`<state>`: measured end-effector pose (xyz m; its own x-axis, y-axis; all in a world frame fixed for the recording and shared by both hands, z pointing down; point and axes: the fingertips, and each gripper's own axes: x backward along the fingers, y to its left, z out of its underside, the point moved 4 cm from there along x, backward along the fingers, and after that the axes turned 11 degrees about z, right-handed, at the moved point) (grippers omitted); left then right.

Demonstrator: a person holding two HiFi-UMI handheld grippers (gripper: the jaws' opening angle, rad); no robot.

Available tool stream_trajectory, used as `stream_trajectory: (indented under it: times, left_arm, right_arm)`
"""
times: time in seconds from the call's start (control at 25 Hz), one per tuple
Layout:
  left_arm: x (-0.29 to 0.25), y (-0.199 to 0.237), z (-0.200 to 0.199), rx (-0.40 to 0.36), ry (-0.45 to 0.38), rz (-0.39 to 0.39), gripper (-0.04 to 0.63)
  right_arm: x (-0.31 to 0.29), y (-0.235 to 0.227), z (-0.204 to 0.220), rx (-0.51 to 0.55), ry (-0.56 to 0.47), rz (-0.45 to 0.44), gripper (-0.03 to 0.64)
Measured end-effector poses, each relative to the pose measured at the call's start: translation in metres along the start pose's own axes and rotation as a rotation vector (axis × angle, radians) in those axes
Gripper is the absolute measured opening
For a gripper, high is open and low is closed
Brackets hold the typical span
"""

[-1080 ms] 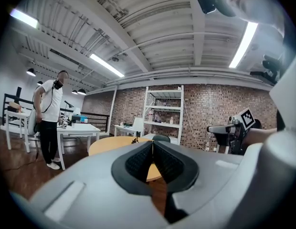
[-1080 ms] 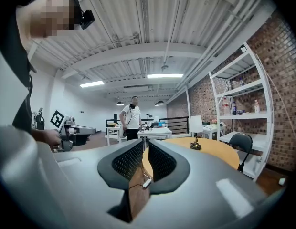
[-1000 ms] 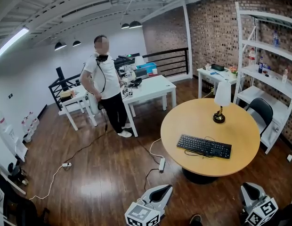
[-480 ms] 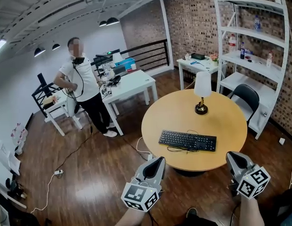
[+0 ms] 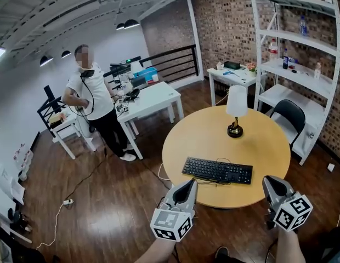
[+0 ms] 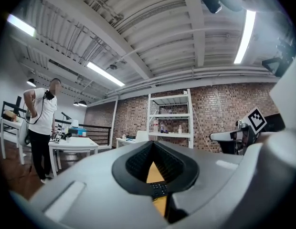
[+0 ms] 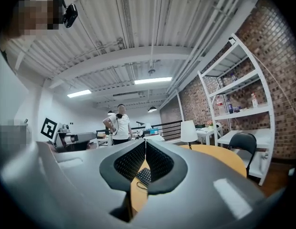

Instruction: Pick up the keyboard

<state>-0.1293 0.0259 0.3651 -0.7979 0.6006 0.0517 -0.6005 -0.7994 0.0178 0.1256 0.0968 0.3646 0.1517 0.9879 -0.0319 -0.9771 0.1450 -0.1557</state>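
A black keyboard (image 5: 217,171) with a thin cable lies flat near the front edge of the round wooden table (image 5: 214,136). My left gripper (image 5: 191,182) hangs just short of the table's front left rim, shut and empty. My right gripper (image 5: 267,181) is at the front right rim, its jaws closing to a touch with nothing between them. Both point level toward the table, and neither touches the keyboard. In the left gripper view, the keyboard (image 6: 158,190) shows through the gap below the left gripper's met tips (image 6: 153,144). The right gripper view shows the keyboard (image 7: 144,175) below the right gripper's tips (image 7: 145,141).
A table lamp (image 5: 236,106) stands on the table behind the keyboard. A black chair (image 5: 288,116) and white shelving (image 5: 301,64) are at the right. A person in a white shirt (image 5: 90,100) stands by a white desk (image 5: 153,97). A cable with a power strip (image 5: 66,201) lies on the floor.
Both grippers have come forward and a little up toward the table, which now lies closer in the head view. The keyboard has not moved.
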Motion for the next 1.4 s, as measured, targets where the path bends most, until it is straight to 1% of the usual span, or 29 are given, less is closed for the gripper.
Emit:
stream_trajectory:
  times: [0.12,0.24,0.36,0.48,0.6,0.68,0.8,0.88,1.08,1.24,1.4]
  left_arm:
    - [-0.015,0.009,0.006,0.006,0.015,-0.027,0.025]
    - [-0.030,0.017,0.009,0.008,0.025,-0.036,0.025]
    - [-0.047,0.020,0.013,0.010,0.045,-0.028,0.025]
    - [-0.061,0.018,0.030,0.001,0.073,-0.009,0.025]
    - [-0.077,0.026,0.048,-0.002,0.106,-0.030,0.025]
    - [-0.084,0.034,0.053,0.009,0.122,-0.043,0.025]
    - [-0.088,0.045,0.059,-0.001,0.147,-0.031,0.025]
    - [-0.095,0.057,0.066,-0.003,0.162,-0.028,0.025]
    - [-0.123,0.092,0.085,0.036,0.168,-0.004,0.025]
    - [-0.138,0.137,0.090,0.050,0.172,0.029,0.025]
    - [-0.155,0.180,0.090,0.057,0.183,0.064,0.025]
  right_arm:
    - [-0.013,-0.016,0.000,0.003,0.002,0.012,0.018]
    - [-0.025,-0.029,0.000,-0.005,0.007,0.013,0.027]
    - [-0.038,-0.044,0.000,-0.010,0.013,0.009,0.031]
    - [-0.049,-0.057,0.004,-0.002,0.027,-0.012,0.035]
    - [-0.064,-0.072,0.009,0.030,0.040,-0.038,0.042]
    - [-0.074,-0.079,0.014,0.030,0.059,-0.043,0.048]
    - [-0.086,-0.082,0.023,0.017,0.076,-0.047,0.055]
    - [-0.099,-0.085,0.028,0.011,0.085,-0.043,0.064]
    - [-0.142,-0.091,0.044,0.012,0.117,-0.013,0.067]
    - [-0.176,-0.082,0.047,0.012,0.118,0.025,0.067]
    - [-0.208,-0.081,0.046,-0.002,0.123,0.084,0.067]
